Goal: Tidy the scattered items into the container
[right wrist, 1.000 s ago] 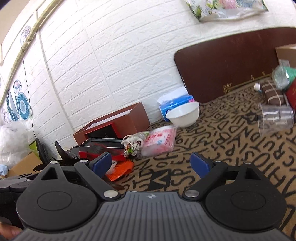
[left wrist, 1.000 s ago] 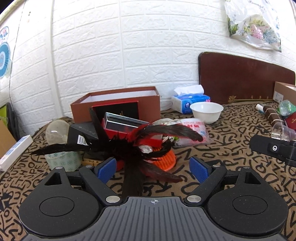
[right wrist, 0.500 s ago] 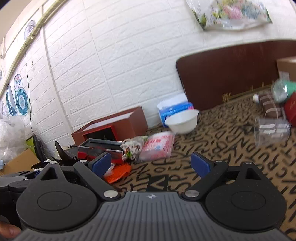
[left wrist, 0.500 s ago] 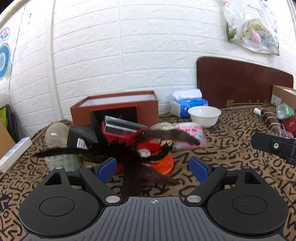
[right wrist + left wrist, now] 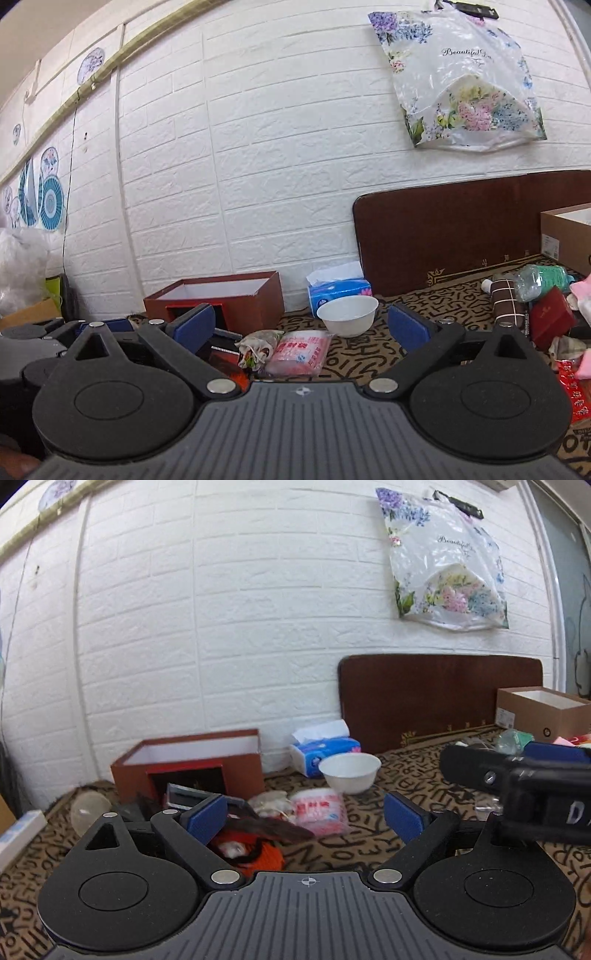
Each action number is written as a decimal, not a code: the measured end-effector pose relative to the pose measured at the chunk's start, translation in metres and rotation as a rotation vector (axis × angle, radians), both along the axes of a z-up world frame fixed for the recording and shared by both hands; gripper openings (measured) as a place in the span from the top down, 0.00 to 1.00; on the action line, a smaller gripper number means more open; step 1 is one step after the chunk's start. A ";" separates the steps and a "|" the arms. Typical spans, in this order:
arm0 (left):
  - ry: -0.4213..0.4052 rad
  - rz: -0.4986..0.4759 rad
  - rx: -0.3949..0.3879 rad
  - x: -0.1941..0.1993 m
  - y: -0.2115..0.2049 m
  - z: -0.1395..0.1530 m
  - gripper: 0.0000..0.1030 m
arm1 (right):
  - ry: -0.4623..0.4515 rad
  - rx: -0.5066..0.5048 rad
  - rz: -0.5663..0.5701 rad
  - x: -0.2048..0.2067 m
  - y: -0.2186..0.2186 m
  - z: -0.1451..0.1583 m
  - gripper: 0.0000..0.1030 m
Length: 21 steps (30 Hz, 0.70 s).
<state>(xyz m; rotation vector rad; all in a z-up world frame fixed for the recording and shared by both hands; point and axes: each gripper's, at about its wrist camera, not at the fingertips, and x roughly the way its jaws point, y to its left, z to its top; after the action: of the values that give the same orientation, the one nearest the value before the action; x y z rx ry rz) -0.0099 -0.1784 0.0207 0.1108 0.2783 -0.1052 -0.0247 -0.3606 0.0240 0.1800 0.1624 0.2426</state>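
An open red-brown box [image 5: 192,760] [image 5: 221,295] stands by the brick wall on the patterned cloth. In front of it lie a clear-lidded red case [image 5: 184,795], a black feather [image 5: 273,829], an orange item [image 5: 258,856], a crumpled wrapper [image 5: 256,345] and a pink packet [image 5: 321,810] [image 5: 301,350]. My left gripper [image 5: 304,818] hovers above this pile, open and holding nothing. My right gripper [image 5: 301,328] is also raised, its jaws opening with nothing between them. It shows as a black body [image 5: 517,775] at the right of the left wrist view.
A white bowl [image 5: 349,773] [image 5: 347,314] and a blue tissue pack [image 5: 325,749] sit behind the pile. At the right are a cardboard box [image 5: 539,712], a plastic bottle [image 5: 543,280], a brown checked roll [image 5: 504,299] and a small red box [image 5: 552,317]. A dark wooden board [image 5: 461,229] leans against the wall.
Both grippers have risen and tipped upward, so the pile now sits low behind the fingers. The right gripper has come closer in the left wrist view. Its jaws stand slightly wider.
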 end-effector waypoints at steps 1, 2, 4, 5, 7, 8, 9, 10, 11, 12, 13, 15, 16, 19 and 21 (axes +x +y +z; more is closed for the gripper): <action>0.005 -0.008 -0.001 0.000 -0.002 -0.002 0.05 | 0.005 0.000 -0.005 -0.001 0.000 -0.003 0.03; 0.005 -0.009 0.005 -0.001 -0.003 -0.004 0.05 | 0.014 0.006 -0.004 -0.001 -0.001 -0.005 0.03; 0.007 -0.008 0.019 -0.002 -0.006 -0.006 0.05 | 0.024 0.017 -0.004 -0.002 -0.004 -0.008 0.03; 0.013 -0.011 0.019 -0.002 -0.006 -0.008 0.05 | 0.027 0.015 -0.006 -0.003 -0.004 -0.009 0.03; 0.034 -0.012 0.019 -0.001 -0.007 -0.011 0.05 | 0.029 0.008 -0.010 -0.004 -0.004 -0.010 0.03; 0.042 -0.011 0.021 0.000 -0.007 -0.013 0.05 | 0.031 0.010 -0.010 -0.005 -0.005 -0.010 0.03; 0.050 -0.011 0.026 0.000 -0.007 -0.014 0.05 | 0.035 0.014 -0.008 -0.005 -0.005 -0.011 0.03; 0.059 -0.010 0.030 0.001 -0.007 -0.015 0.05 | 0.040 0.019 -0.005 -0.004 -0.005 -0.012 0.03; 0.067 -0.009 0.034 0.002 -0.007 -0.016 0.05 | 0.043 0.021 -0.003 -0.004 -0.004 -0.012 0.03; 0.072 -0.007 0.036 0.003 -0.006 -0.016 0.05 | 0.044 0.021 -0.002 -0.003 -0.004 -0.012 0.03; 0.074 -0.004 0.036 0.004 -0.004 -0.016 0.05 | 0.046 0.020 0.001 -0.003 -0.003 -0.012 0.03; 0.080 0.012 0.037 0.006 -0.002 -0.016 0.05 | 0.043 0.020 0.005 -0.002 -0.002 -0.013 0.03; 0.084 0.012 0.034 0.007 0.000 -0.016 0.05 | 0.045 0.020 0.009 -0.001 -0.001 -0.013 0.03; 0.102 0.026 0.026 0.012 0.004 -0.018 0.05 | 0.049 0.016 0.012 0.000 0.000 -0.014 0.03; 0.115 0.029 0.037 0.014 0.004 -0.020 0.05 | 0.055 0.014 0.018 0.002 0.001 -0.015 0.03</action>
<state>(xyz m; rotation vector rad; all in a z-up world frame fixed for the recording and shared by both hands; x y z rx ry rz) 0.0042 -0.1749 0.0006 0.1379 0.3964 -0.0779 -0.0231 -0.3594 0.0091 0.1992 0.2173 0.2565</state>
